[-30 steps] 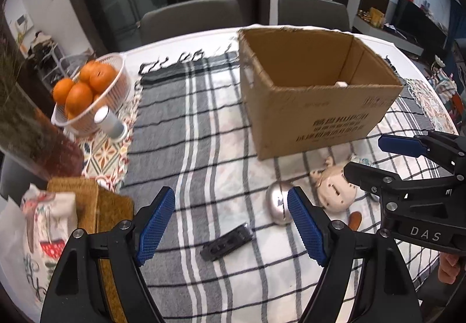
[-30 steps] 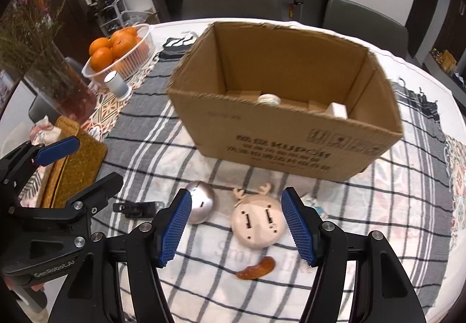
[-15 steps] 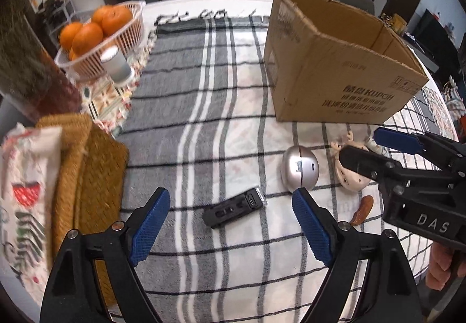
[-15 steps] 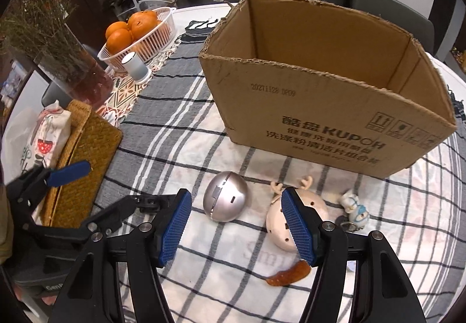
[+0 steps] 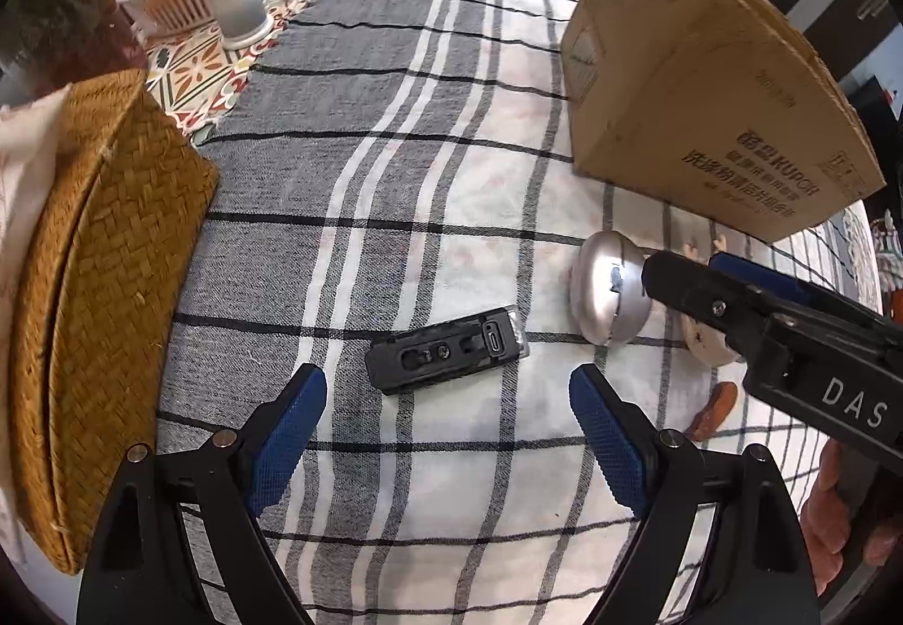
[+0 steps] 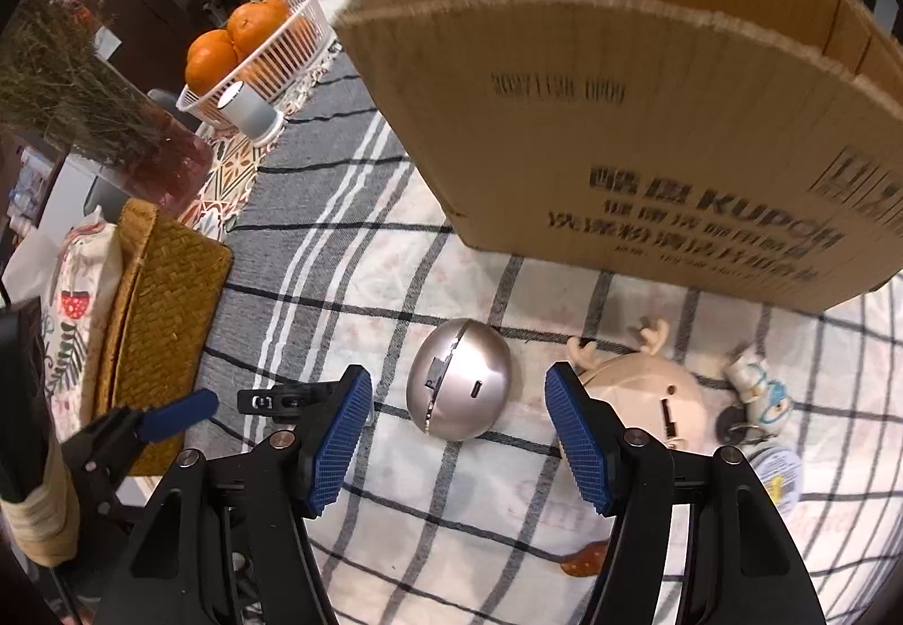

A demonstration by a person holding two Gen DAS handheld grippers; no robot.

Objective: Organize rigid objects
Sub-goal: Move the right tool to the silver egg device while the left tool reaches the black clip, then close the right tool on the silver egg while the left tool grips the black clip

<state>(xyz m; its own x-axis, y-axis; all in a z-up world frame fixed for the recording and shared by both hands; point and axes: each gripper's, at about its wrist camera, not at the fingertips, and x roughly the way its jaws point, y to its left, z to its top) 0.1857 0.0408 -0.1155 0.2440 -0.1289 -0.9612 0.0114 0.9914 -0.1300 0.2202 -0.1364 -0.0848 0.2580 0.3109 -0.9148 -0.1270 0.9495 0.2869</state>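
Now both wide, holding nothing: left gripper (image 5: 447, 419) before one black device (image 5: 447, 355); right gripper (image 6: 458, 436) flanking one silver egg (image 6: 460, 379), box (image 6: 638, 128) at twelve o'clock.

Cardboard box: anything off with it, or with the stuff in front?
The cardboard box has ragged, torn top edges but stands upright. In front of it the deer figurine lies on its back, antlers toward the box, and the small penguin-like figurine is tipped on its side. The silver egg-shaped case and black device look intact.
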